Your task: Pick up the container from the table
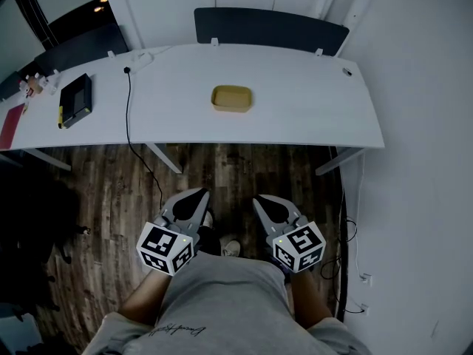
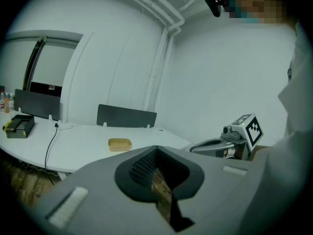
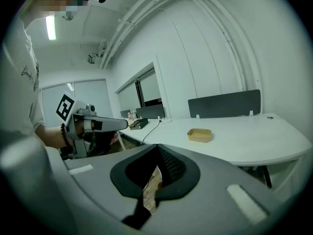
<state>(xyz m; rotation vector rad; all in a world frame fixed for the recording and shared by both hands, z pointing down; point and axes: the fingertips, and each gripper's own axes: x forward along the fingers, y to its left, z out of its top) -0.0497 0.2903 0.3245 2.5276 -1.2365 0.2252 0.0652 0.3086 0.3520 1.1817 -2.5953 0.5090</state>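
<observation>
Zero done so far: the tan container (image 1: 231, 98) sits untouched on the table (image 1: 310, 113) at your 12 o'clock, well apart from your left gripper (image 1: 196, 197) and right gripper (image 1: 264, 202), both showing jaws pressed together on nothing in the gripper views, while only the head view looks down into it (probably empty).
</observation>
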